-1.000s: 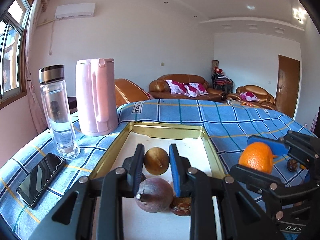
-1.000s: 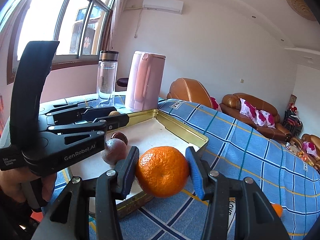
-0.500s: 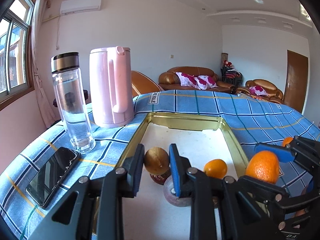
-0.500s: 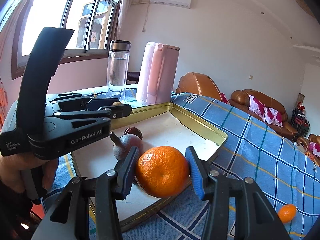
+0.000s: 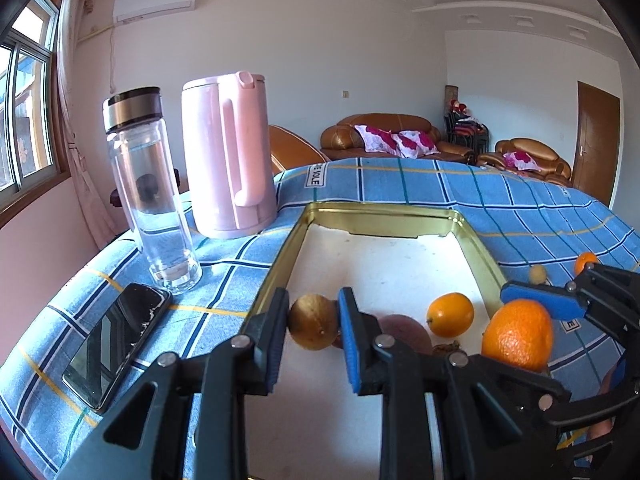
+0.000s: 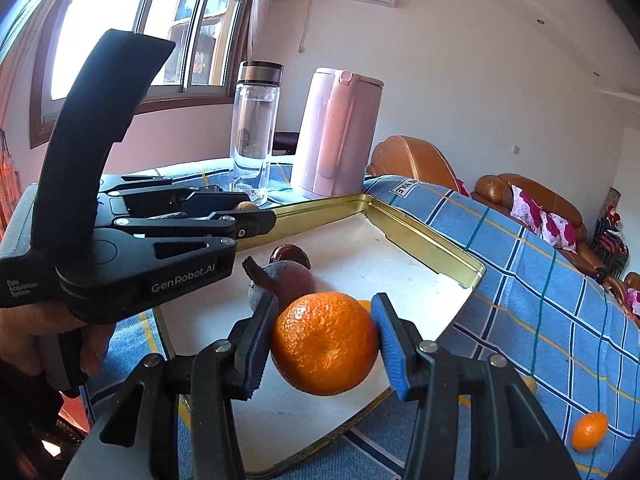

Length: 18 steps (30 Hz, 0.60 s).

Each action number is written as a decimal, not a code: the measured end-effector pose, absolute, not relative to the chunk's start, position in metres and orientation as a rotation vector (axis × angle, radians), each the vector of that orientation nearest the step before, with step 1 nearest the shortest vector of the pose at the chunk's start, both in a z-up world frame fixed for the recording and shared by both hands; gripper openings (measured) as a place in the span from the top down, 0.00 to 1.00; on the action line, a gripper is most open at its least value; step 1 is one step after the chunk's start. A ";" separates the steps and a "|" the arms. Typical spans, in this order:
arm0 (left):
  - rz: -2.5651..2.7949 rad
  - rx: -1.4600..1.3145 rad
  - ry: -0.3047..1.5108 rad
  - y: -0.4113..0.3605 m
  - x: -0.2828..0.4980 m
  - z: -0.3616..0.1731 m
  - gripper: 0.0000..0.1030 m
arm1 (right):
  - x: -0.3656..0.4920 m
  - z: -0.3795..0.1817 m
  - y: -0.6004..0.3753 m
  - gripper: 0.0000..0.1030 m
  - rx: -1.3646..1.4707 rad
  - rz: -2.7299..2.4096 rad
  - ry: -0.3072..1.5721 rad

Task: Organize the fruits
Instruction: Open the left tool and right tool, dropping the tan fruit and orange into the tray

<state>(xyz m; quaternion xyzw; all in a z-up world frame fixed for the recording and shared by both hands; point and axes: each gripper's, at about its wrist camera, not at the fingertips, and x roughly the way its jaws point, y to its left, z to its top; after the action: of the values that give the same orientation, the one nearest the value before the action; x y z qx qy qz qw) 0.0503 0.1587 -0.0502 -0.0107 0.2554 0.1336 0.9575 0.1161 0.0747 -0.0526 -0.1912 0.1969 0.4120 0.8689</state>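
We have two fisheye views, one on each gripper, each looking forward and slightly down along its own fingers. The left view sits low and close over the tray, facing the sofas at the far wall; the right gripper enters at its lower right. The right view faces more toward the window, with the left gripper crossing its left side. Both share the tray, the kettle and the bottle.

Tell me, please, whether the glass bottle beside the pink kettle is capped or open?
Capped: the glass bottle stands upright with its dark, metal-banded lid on top, left of the pink kettle.
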 end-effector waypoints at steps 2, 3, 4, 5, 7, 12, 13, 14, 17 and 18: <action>0.270 -0.015 0.528 0.159 0.050 -0.051 0.74 | 0.116 -0.053 0.076 0.51 -0.401 0.862 0.417; 0.270 -0.013 0.534 0.159 0.050 -0.052 0.74 | 0.116 -0.053 0.076 0.51 -0.404 0.862 0.418; 0.269 -0.011 0.539 0.159 0.051 -0.052 0.74 | 0.116 -0.053 0.077 0.51 -0.408 0.863 0.420; 0.268 -0.009 0.545 0.159 0.051 -0.053 0.74 | 0.116 -0.054 0.078 0.51 -0.411 0.864 0.423; 0.268 -0.004 0.560 0.159 0.053 -0.055 0.74 | 0.117 -0.055 0.079 0.51 -0.417 0.869 0.437; 0.265 0.004 0.596 0.161 0.056 -0.062 0.74 | 0.121 -0.059 0.085 0.51 -0.433 0.884 0.480; 0.265 0.005 0.601 0.162 0.056 -0.063 0.74 | 0.122 -0.060 0.086 0.51 -0.438 0.885 0.487; 0.264 0.004 0.603 0.162 0.056 -0.064 0.74 | 0.122 -0.061 0.087 0.51 -0.443 0.886 0.492; 0.265 0.014 0.615 0.161 0.057 -0.068 0.74 | 0.123 -0.063 0.091 0.51 -0.460 0.894 0.511; 0.265 0.015 0.619 0.161 0.058 -0.069 0.74 | 0.123 -0.064 0.093 0.51 -0.466 0.900 0.518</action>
<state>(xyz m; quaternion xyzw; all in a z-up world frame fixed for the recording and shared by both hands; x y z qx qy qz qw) 0.0576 0.1608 -0.0687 0.0076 0.3039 0.1298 0.9438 0.1232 0.0928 -0.0643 -0.2206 0.2454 0.4262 0.8423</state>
